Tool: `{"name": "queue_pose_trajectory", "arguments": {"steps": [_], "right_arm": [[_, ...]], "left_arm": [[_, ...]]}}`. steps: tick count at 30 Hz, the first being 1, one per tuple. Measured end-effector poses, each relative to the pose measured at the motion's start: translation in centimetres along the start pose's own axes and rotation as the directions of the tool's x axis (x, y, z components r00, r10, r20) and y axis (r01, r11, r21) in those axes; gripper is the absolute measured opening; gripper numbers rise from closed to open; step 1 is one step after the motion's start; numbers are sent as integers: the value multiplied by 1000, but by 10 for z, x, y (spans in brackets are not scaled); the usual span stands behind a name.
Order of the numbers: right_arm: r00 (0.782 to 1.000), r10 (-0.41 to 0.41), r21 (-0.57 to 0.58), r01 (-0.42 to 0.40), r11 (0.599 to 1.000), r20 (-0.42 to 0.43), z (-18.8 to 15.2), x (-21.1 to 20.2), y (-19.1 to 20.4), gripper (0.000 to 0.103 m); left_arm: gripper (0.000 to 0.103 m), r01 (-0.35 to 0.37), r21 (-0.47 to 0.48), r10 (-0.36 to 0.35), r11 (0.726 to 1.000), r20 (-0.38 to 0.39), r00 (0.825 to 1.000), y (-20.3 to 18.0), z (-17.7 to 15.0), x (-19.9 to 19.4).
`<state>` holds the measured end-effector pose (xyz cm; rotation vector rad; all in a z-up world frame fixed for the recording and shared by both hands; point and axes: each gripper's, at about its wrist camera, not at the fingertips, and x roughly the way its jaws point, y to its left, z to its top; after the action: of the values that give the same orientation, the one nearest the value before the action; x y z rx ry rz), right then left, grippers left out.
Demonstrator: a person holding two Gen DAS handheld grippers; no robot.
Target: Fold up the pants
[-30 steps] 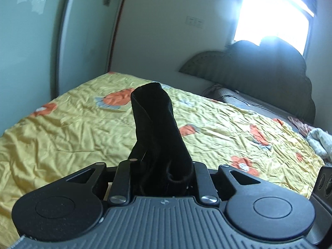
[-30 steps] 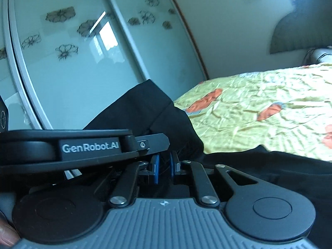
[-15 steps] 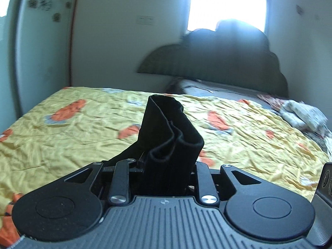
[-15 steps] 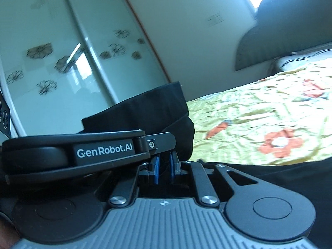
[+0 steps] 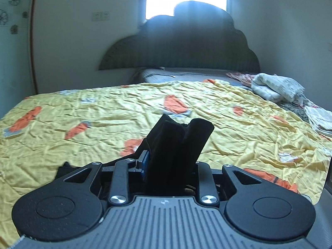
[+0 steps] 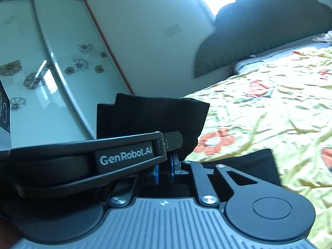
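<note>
Two views look forward along hand-held tongs over a bed. In the left wrist view, the left tongs (image 5: 168, 166) clamp a thick bunch of black pants (image 5: 178, 145); the matte, soft cloth stands up between the jaws in several stacked folds with rounded top edges, tilting a little to the right. One blue pad (image 5: 145, 162) shows at the left side of the bunch, pressed against the fabric. These jaws have just been opening slightly, with the cloth between them and held. More black cloth pokes out low to the left of the tongs, lying on the bedspread (image 5: 103, 124).

The bedspread ahead of the tongs is glossy yellow fabric, heavily creased, printed with orange carrot shapes. Beyond it stands a dark headboard (image 5: 186, 47) with a scalloped, cloud-like outline and vertical ribbing, under a bright window. A crumpled pale blanket (image 5: 276, 89) lies far ahead to the right.

In the right wrist view, the right tongs (image 6: 165, 169) are nearly closed on a thin layer of the same pants (image 6: 151, 118), whose folded edge rises just ahead as a broad, flat, dark panel. Two blue pads (image 6: 172, 165) sit close together. The left tool, a smooth black bar lettered "GenRobot.AI" (image 6: 126, 157), crosses just to the left, overlapping these tongs. Far left are glossy sliding wardrobe doors (image 6: 41, 72) with flower outlines
</note>
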<state>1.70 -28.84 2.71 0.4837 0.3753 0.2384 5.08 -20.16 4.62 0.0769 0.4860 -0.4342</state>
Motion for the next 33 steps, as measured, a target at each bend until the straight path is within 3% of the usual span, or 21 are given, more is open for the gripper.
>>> {"name": "queue_pose_trajectory", "arguments": {"steps": [15, 22, 27, 33], "right_arm": [[995, -103, 62, 104, 993, -15, -10, -7, -54, 11], [989, -133, 108, 140, 984, -64, -15, -5, -72, 12], [980, -181, 111, 189, 976, -76, -17, -13, -81, 31], [968, -243, 101, 248, 963, -67, -19, -30, -91, 35]], "left_arm": [[29, 66, 20, -64, 998, -74, 995, -42, -14, 41], [41, 89, 23, -86, 996, -128, 988, -52, -19, 59], [53, 128, -6, -128, 992, -142, 982, -52, -18, 61], [57, 206, -64, -214, 976, -165, 963, -46, -13, 58]]}}
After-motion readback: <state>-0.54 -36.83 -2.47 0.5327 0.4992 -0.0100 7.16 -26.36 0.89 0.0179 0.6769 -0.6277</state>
